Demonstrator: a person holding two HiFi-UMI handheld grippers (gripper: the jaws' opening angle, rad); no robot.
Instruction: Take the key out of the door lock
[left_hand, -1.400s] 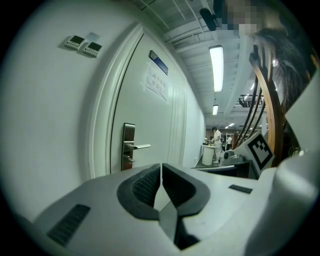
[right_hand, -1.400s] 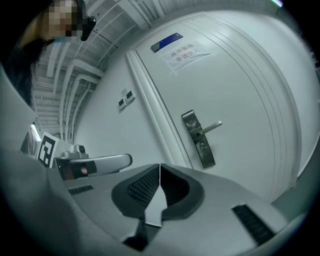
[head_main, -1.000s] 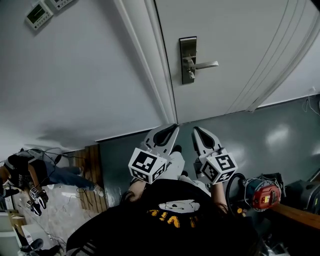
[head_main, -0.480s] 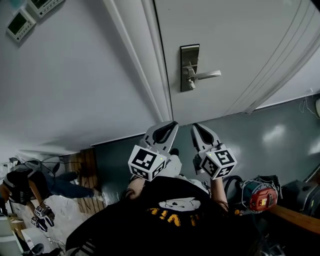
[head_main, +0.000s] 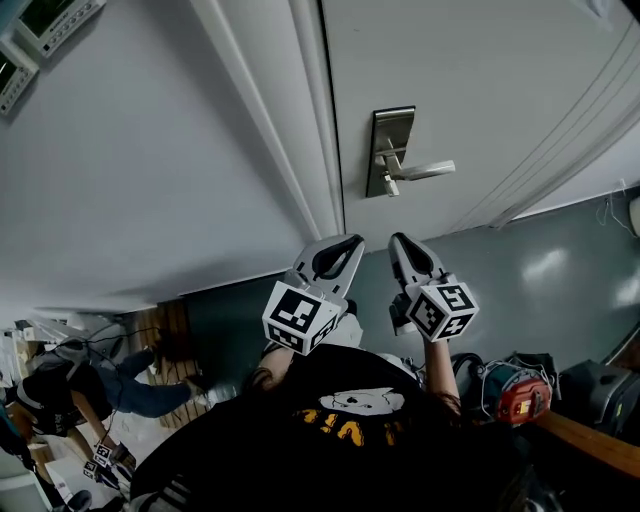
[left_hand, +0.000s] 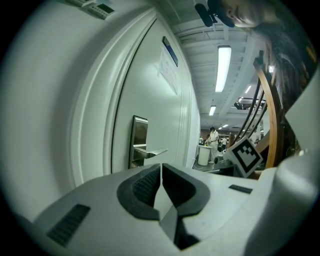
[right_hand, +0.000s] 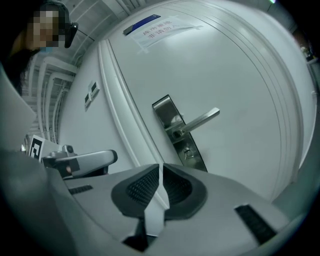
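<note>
Shirt: a black shirt (head_main: 350, 440) with yellow print, at the bottom of the head view, behind both sets of fingers.
Marker cubes: one on each gripper – the left cube (head_main: 300, 317) and the right cube (head_main: 443, 312), both on the near side of the fingertips.
Left gripper (left_hand: 161, 167): fingers clenched, the dark ribbed pads (left_hand: 142, 187) meeting along one thin seam, nothing between them.
Right gripper (right_hand: 161, 167): fingers clenched too, pad against pad, nothing held; it sits just beside the left gripper, and both point at the foot of the door.
Floor: grey-green floor (head_main: 560, 270) under and past the fingertips.
Red tool: a red and teal machine (head_main: 520, 395) to the right of the right fingers, behind their tips.
Key (right_hand: 186, 150): a small bright stub low in the lock plate, under the lever, ahead of the right fingertips and apart from them; too small to make out its shape.
Lock plate (head_main: 390, 150): a tall steel plate on the door, beyond both sets of fingertips, touched by neither.
Lever handle (head_main: 425, 170): juts out of the plate toward the right fingers' side.
Door (head_main: 480, 70): white and shut, with a paper notice (right_hand: 165, 27) high on it.
Door frame (head_main: 300, 120): white moulding ahead of the left fingertips.
Wall (head_main: 150, 150): plain white, left of the left fingers, with wall panels (head_main: 50, 25) far up it.
Far left: a person (head_main: 60, 385) crouched low – well apart from the fingers.
</note>
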